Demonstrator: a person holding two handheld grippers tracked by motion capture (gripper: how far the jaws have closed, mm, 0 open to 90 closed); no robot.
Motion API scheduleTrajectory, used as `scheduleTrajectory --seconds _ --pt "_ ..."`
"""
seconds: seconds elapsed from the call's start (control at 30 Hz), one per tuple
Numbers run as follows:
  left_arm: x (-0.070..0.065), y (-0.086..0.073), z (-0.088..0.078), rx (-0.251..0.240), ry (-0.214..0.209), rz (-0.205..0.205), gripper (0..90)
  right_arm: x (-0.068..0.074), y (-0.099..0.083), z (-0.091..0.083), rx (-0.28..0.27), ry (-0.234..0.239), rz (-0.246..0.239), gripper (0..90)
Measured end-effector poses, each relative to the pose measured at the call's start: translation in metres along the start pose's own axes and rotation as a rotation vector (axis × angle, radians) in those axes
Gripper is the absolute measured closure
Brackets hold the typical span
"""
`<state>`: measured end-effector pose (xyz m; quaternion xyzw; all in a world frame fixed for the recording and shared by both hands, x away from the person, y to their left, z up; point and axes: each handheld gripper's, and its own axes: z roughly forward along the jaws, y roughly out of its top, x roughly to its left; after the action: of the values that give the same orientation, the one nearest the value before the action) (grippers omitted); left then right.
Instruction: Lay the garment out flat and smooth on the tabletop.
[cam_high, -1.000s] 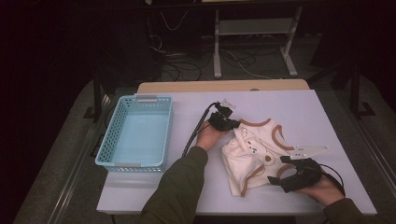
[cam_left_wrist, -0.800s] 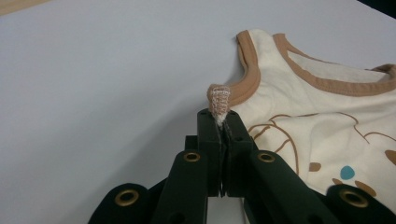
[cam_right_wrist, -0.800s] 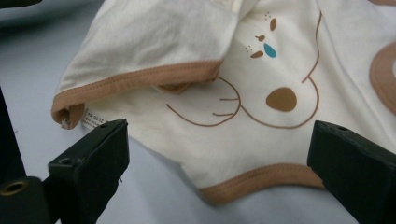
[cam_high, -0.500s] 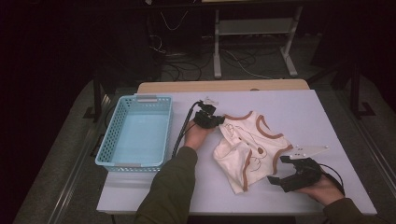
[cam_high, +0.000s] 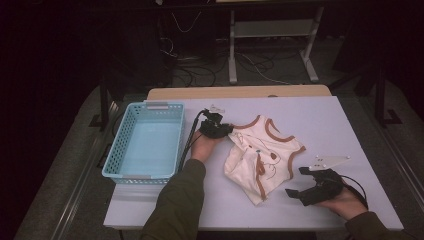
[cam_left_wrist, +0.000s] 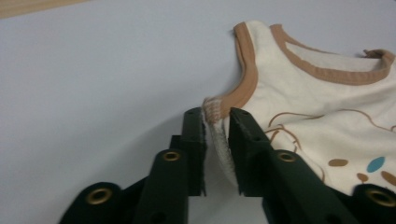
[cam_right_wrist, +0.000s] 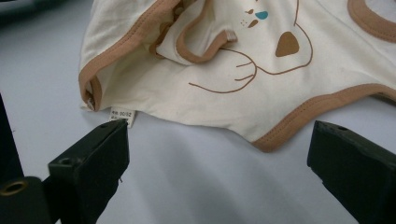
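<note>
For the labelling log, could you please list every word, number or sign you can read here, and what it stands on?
Small white care tag sewn at the hem of the cream cotton vest with brown trim: it carries tiny dark print, perhaps digits, too small and blurred to read.
No other text can be made out on the light blue plastic basket or elsewhere.

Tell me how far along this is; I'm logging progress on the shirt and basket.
Done: the left gripper is clamped on a strap of the cream shirt. In hand: that corner is pulled toward the blue basket, the shirt lying crumpled on the table. Left: the right gripper is open beside the hem, gripping nothing, and the basket holds no shirt.
</note>
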<state>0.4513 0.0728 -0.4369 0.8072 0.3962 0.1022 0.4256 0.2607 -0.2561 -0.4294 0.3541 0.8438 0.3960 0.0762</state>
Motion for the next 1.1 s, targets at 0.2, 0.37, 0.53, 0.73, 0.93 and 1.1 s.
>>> scheduleTrajectory --seconds 0.2,0.37,0.53,0.73,0.93,1.1 --pt "-0.009 0.006 -0.011 -0.022 -0.018 -0.022 52.7 0.000 0.000 0.000 -0.001 -0.001 0.002 5.2" --pt "-0.023 0.009 -0.021 -0.009 -0.072 0.010 48.9 0.000 0.000 0.000 -0.001 -0.002 -0.001 5.2" --pt "-0.037 0.008 -0.030 0.005 -0.122 0.045 48.4 0.000 0.000 0.001 -0.001 -0.004 0.001 5.2" --pt "-0.051 0.004 -0.039 0.006 -0.158 0.071 49.0 0.000 0.000 0.001 0.002 -0.002 0.000 5.2" --pt "-0.061 -0.001 -0.049 0.011 -0.206 0.083 50.4 0.000 0.000 0.001 0.004 -0.004 0.000 5.3" --pt "-0.067 -0.004 -0.057 0.012 -0.224 0.098 55.9 0.000 0.000 0.002 0.006 -0.004 0.001 5.3"
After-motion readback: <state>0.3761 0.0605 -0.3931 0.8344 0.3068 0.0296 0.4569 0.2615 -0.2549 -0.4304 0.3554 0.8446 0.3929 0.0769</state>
